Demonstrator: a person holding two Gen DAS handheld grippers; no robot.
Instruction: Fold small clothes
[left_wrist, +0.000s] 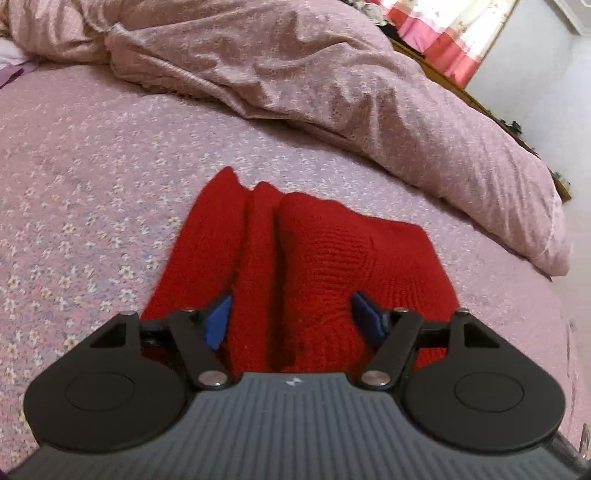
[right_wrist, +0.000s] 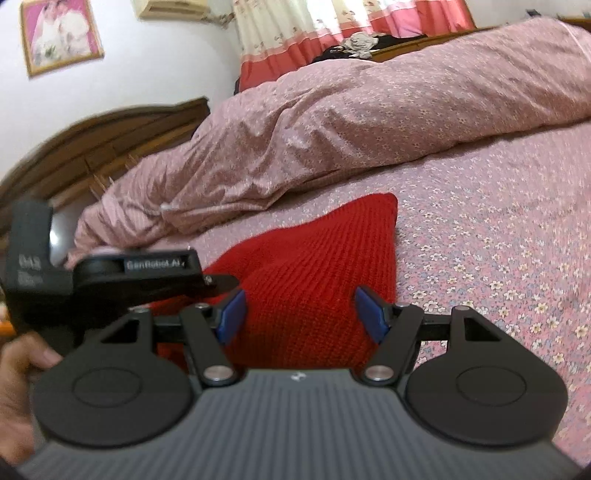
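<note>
While spread on the bedsheet (left_wrist: 92, 184) — red knit garment (left_wrist: 325, 258), both grippers (left_wrist: 291, 321) (right_wrist: 299, 314) agape above it.

Knit garment (left_wrist: 314, 258) on bed (left_wrist: 92, 184), duvet (left_wrist: 295, 74) behind

**Red knit garment: condition and position**

I see one red knit garment (left_wrist: 317, 258) lying on the bed's floral pink sheet (left_wrist: 92, 206). Its near portion is bunched into lengthwise ridges with a deep crease between them. From the right wrist view, the far end (right_wrist: 369, 221) tapers to a flat corner.
</note>
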